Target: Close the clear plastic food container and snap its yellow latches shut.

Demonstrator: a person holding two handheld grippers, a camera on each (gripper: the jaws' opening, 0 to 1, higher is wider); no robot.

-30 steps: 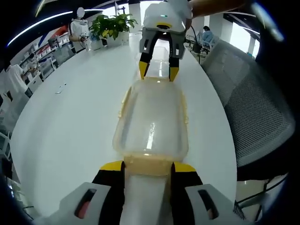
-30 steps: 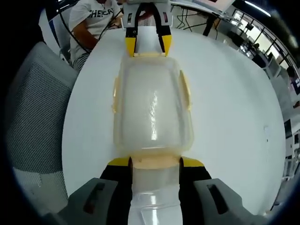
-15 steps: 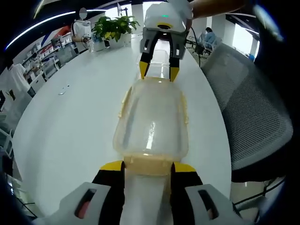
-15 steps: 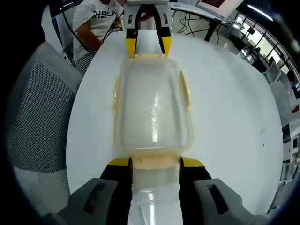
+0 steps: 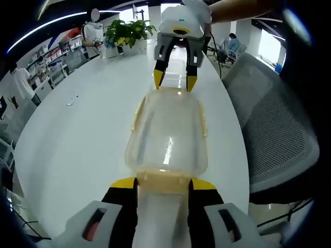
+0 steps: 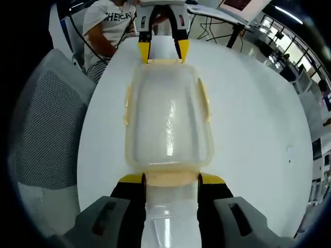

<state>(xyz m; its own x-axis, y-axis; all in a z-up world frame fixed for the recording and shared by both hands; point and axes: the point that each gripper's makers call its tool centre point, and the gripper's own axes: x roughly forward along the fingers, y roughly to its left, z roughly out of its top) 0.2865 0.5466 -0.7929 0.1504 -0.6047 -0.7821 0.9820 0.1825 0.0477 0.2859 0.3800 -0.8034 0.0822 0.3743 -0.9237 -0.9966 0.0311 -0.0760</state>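
A clear plastic food container [image 5: 168,129] with its lid on is held lengthwise between my two grippers over a white table. My left gripper [image 5: 164,183] is shut on the pale yellow latch at its near end. My right gripper [image 5: 175,80] grips the far end latch. From the right gripper view, the container [image 6: 168,113] runs away from my right gripper [image 6: 171,179], which is shut on the near end latch [image 6: 170,179]. The left gripper [image 6: 163,51] holds the opposite end. Yellow side latches [image 6: 205,98] stick out along both long sides.
The white table [image 5: 77,129] stretches to the left in the left gripper view, with a grey mesh chair [image 5: 274,119] along its right edge. Potted plants [image 5: 126,31] stand at the far end. A seated person [image 6: 108,26] is behind the table; the chair [image 6: 41,129] lies left.
The background has drifted a little in both views as the hands moved. Both grippers keep the same hold on the container's ends.
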